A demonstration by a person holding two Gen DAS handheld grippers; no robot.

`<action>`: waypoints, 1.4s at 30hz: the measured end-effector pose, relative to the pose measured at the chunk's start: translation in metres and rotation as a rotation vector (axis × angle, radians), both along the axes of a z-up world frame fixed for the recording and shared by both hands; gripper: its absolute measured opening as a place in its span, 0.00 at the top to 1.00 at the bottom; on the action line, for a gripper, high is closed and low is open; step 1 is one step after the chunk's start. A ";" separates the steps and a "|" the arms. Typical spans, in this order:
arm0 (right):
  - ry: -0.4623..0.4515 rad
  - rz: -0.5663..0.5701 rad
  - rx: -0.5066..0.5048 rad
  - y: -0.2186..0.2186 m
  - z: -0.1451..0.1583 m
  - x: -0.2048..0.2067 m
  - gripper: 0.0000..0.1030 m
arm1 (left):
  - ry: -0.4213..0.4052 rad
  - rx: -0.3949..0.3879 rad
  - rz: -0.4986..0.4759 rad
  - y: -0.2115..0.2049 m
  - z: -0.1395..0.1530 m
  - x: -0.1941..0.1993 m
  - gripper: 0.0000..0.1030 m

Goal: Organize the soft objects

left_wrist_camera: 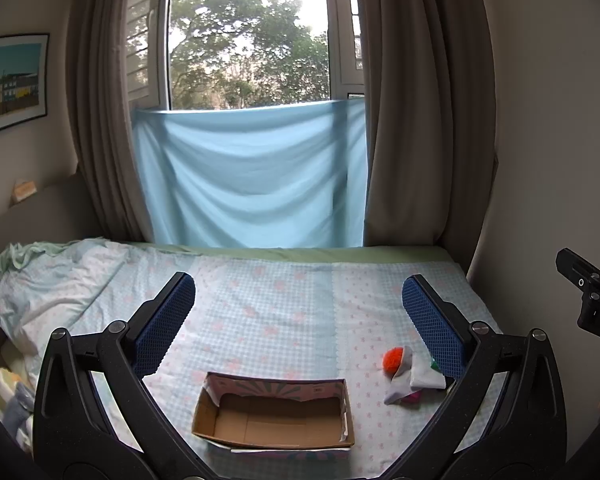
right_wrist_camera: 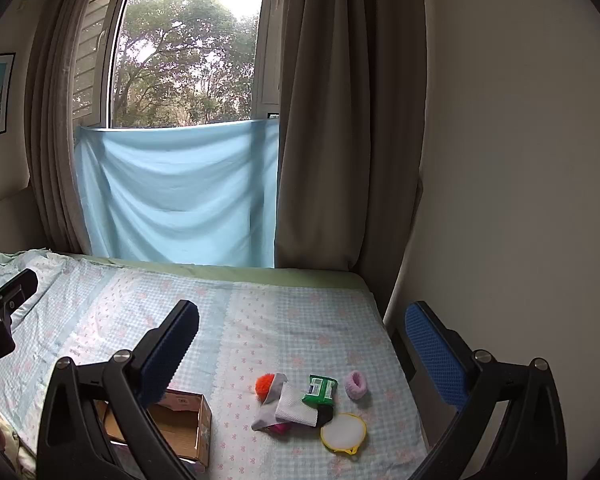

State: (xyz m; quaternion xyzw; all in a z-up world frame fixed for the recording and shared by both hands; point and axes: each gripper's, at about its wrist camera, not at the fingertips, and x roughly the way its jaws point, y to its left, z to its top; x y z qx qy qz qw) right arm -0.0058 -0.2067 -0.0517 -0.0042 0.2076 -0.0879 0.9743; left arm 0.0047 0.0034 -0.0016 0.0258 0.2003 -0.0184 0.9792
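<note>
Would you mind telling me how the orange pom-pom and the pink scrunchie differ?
The orange pom-pom is a fuzzy ball; the pink scrunchie is a ring with a hollow middle. The pom-pom touches the grey sock; the scrunchie lies apart. Both rest on the bedsheet, outside the cardboard box.

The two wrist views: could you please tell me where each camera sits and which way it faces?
Left wrist view: sits on the left claw, tilted down over the bed toward the window; open cardboard box lies between its spread fingers; the right claw's tip shows at the right edge.
Right wrist view: sits on the right claw, same heading, over the pile of soft items.
Shared: box, orange pompom, blue cloth, window.
</note>
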 end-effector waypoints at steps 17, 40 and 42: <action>-0.009 0.007 0.000 -0.003 -0.002 0.001 0.00 | -0.003 0.000 -0.007 0.000 -0.001 -0.002 0.00; 0.030 -0.014 0.019 -0.002 -0.004 0.002 0.00 | 0.028 0.014 -0.029 0.001 -0.008 0.003 0.00; 0.038 -0.018 0.019 -0.003 -0.005 0.003 0.00 | 0.036 0.016 -0.033 0.000 -0.010 0.005 0.00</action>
